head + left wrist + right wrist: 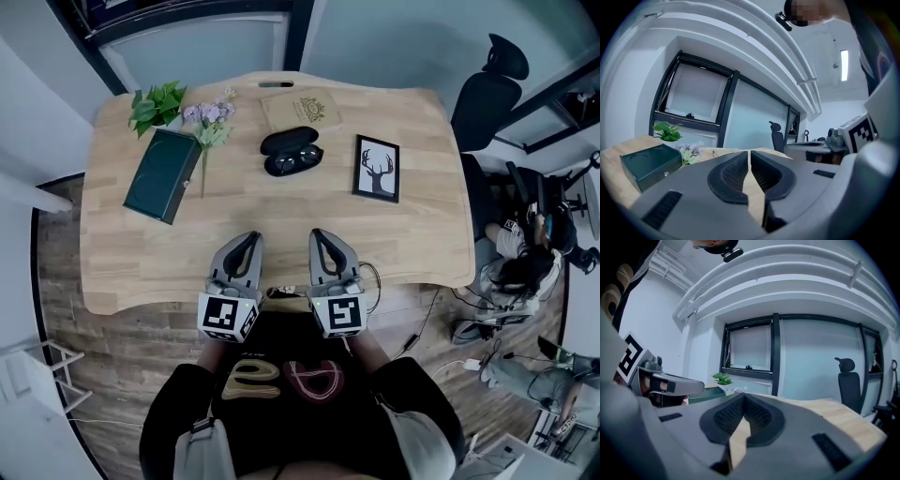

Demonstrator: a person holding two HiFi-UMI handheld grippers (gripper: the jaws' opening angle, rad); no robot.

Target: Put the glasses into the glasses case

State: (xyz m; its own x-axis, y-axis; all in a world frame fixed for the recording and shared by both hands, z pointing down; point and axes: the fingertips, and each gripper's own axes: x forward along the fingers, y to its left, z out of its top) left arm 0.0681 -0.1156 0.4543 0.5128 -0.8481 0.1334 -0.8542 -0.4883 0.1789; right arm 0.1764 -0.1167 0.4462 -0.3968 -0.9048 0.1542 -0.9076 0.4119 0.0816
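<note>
Wood table (pixel 422 234) edge: left hand-held gripper (pixel 250 236), right hand-held gripper (pixel 320 234), jaws together; glasses case (pixel 290 142) beyond.

The pale wooden tabletop (pixel 281 211) is being lit brightly and evenly from overhead, and only faint, soft shadows are being cast on it. A long white ceiling light strip (pixel 844 64) is being blown out into glare. Both gripper views are being bent strongly by the wide lens, darkened round their rims, and softened in the nearest foreground.
</note>
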